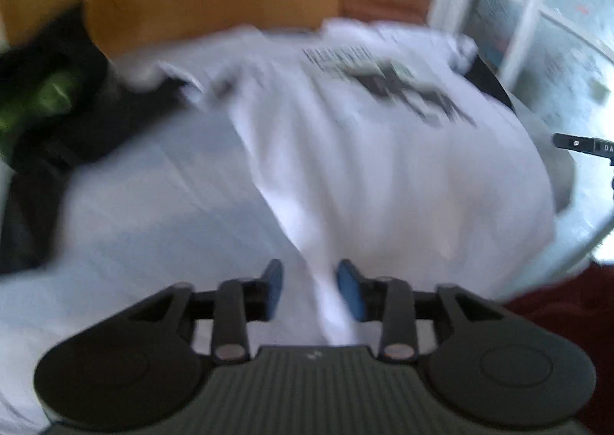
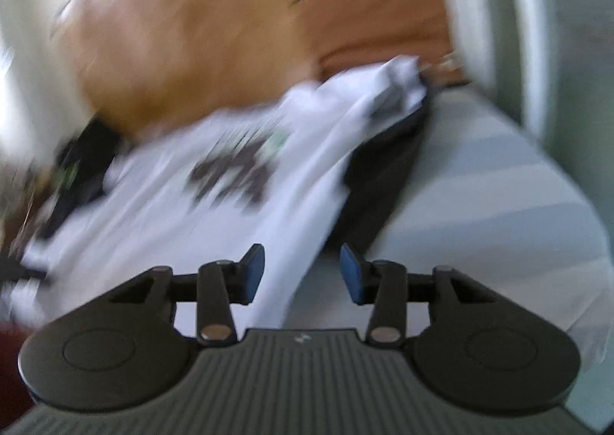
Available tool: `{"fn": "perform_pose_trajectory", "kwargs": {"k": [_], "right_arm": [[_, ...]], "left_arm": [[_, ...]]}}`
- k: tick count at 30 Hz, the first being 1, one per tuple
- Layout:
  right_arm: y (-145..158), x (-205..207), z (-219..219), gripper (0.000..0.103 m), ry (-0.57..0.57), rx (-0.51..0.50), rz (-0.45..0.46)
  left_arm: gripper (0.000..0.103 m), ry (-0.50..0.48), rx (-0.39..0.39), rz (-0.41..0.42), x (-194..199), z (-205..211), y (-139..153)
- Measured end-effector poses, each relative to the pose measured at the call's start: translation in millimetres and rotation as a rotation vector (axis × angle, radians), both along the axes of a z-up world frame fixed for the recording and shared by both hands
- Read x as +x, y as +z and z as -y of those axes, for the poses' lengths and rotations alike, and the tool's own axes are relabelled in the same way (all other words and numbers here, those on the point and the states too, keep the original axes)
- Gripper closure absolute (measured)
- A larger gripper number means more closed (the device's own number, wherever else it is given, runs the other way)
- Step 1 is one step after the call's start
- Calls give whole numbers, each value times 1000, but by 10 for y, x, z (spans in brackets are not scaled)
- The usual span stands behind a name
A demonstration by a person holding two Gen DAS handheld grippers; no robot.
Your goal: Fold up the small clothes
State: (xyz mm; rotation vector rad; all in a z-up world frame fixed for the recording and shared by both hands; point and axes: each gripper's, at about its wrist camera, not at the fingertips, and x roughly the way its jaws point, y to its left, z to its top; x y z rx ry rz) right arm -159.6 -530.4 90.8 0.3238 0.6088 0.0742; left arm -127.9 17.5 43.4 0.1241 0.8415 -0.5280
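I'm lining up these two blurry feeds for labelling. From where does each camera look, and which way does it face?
Left wrist: sits on the left gripper, looking forward along its blue fingers at the white printed T-shirt, whose fabric runs between them.
Right wrist: sits on the right gripper, looking forward over the same T-shirt toward the wooden headboard; the fingers stand apart.
Shared: the T-shirt, headboard and pale sheet.

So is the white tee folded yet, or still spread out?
Not folded: the white tee lies mostly spread, print up, hem fabric between the open left gripper and right gripper.
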Motion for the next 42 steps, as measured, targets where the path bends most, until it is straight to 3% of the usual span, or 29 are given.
{"fn": "perform_pose_trajectory", "kwargs": {"k": [3, 7, 8, 9, 10, 11, 14, 15, 18, 23, 28, 34, 35, 37, 38, 40, 42], "right_arm": [[-143, 394, 254, 46, -145, 9, 13], [-450, 900, 478, 48, -162, 104, -58], [-497, 1007, 483, 68, -164, 93, -76], [-503, 1081, 462, 98, -176, 48, -93], [-478, 1145, 490, 100, -196, -14, -102], [-422, 1214, 546, 100, -238, -88, -87], [-10, 1493, 786, 100, -465, -446, -6], [155, 1582, 894, 100, -514, -481, 15], [699, 1777, 1120, 100, -541, -354, 64], [1290, 2000, 553, 100, -284, -201, 145], [1526, 2358, -636, 100, 22, -286, 215], [1059, 2905, -2172, 98, 369, -368, 174], [927, 3012, -2343, 94, 421, -366, 147], [651, 3149, -2621, 69, 550, -357, 54], [574, 3165, -2648, 54, 571, -348, 32], [530, 3174, -2529, 52, 581, -316, 24], [589, 3141, -2217, 52, 522, -255, 35]], "left_arm": [[61, 109, -45, 78, 107, -166, 237], [58, 224, -91, 119, 319, -234, 331], [58, 238, -103, 115, 384, -221, 328], [58, 252, -116, 106, 456, -212, 313], [58, 260, -120, 97, 497, -205, 290], [58, 267, -120, 86, 560, -196, 272], [58, 276, -111, 67, 745, -138, 210], [58, 278, -109, 63, 786, -132, 187], [58, 275, -120, 62, 925, -54, 139], [52, 248, -157, 42, 1007, -49, 17], [52, 262, -177, 12, 1076, -180, -91], [50, 307, -219, 5, 1026, -428, -138], [50, 318, -225, 3, 1020, -467, -138], [49, 330, -227, -1, 1026, -522, -133], [49, 334, -225, 1, 1027, -547, -126], [45, 334, -223, 11, 1020, -585, -116], [43, 343, -225, 14, 1046, -642, -122]]}}
